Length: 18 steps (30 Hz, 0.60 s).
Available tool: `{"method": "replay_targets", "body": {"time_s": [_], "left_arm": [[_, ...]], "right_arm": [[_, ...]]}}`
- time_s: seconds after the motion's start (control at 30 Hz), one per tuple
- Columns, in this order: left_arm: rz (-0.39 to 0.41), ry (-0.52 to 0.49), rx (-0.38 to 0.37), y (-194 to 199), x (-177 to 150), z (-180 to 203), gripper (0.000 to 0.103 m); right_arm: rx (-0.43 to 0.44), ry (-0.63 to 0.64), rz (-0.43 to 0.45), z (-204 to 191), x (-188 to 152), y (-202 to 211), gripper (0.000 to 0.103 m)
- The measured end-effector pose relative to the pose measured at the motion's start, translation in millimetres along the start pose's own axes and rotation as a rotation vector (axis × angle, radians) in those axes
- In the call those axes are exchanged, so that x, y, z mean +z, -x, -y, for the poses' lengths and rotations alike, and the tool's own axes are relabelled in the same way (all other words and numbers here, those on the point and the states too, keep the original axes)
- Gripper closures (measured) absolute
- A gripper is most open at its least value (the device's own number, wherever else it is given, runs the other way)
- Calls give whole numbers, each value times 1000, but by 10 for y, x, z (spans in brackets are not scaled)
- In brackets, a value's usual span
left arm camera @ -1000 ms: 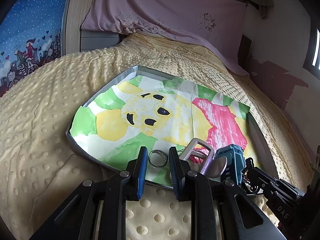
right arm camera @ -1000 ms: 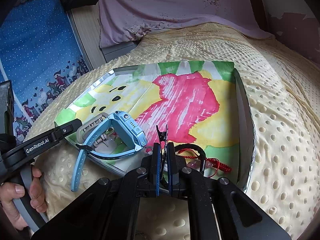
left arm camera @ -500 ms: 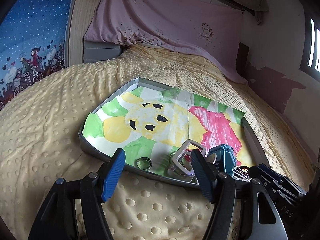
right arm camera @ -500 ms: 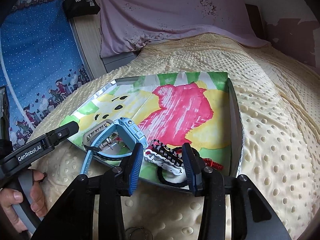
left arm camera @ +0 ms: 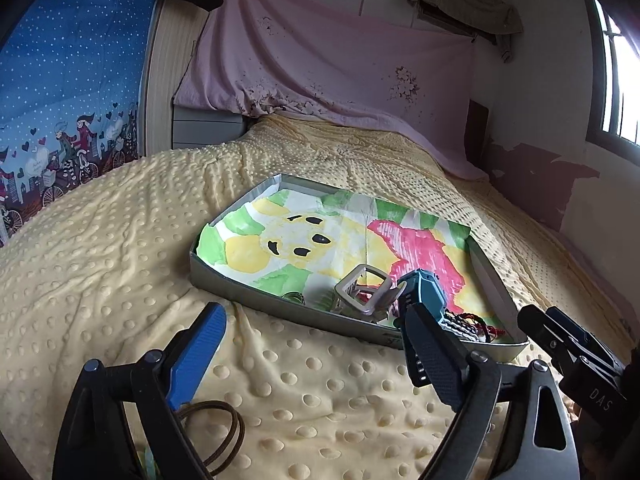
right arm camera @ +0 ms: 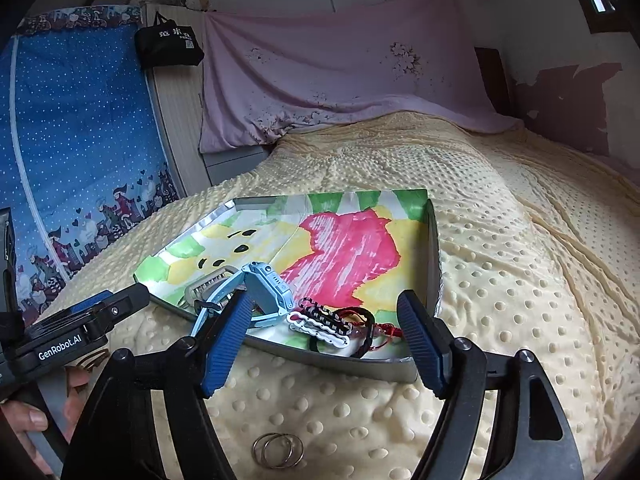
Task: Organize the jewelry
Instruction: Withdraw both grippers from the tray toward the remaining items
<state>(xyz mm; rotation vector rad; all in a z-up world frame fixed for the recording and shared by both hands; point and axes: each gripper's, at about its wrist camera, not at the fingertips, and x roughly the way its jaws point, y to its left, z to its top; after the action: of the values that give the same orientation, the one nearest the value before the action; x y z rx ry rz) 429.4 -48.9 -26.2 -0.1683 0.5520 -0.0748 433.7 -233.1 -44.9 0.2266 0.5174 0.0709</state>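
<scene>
- Left wrist view: the left gripper [left arm camera: 316, 344] hovers over the yellow dotted blanket [left arm camera: 120, 264] with its jaws wide apart and empty. A brown hair tie [left arm camera: 222, 432] lies beneath it. The shallow tray [left arm camera: 256, 298] ahead holds a beige hair claw [left arm camera: 362, 290] and a blue watch [left arm camera: 426, 292].
- Right wrist view: the right gripper [right arm camera: 326, 344] is likewise spread and empty. A checkered clip [right arm camera: 320, 322] and a red cord bracelet [right arm camera: 380, 330] lie in the tray's near corner, and metal rings [right arm camera: 278, 450] rest on the blanket below.

I'm looking across a dotted yellow blanket [right arm camera: 500, 280] covering the bed, with a pink sheet [right arm camera: 340, 76] draped over the headboard end. On the left hangs a blue starry curtain [right arm camera: 76, 120], a black bag [right arm camera: 168, 46] beside its top corner, and a window [left arm camera: 616, 80] on the right wall.
</scene>
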Motion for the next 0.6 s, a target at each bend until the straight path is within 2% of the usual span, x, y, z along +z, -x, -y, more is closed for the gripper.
{"method": "replay_targets", "body": {"time_s": [0.23,0.33,0.6], "left_arm": [[36,-5,-1,343,-142,-26,10],[67,5,1,515,-199,-48,6],[119,-13,39,902,-331,-154,3]], "right_arm": [[6,12,31,-12,-84,303,18],[10,21,38,-41,-121,428,13],[10,18,52,-96,-250,725,12]]}}
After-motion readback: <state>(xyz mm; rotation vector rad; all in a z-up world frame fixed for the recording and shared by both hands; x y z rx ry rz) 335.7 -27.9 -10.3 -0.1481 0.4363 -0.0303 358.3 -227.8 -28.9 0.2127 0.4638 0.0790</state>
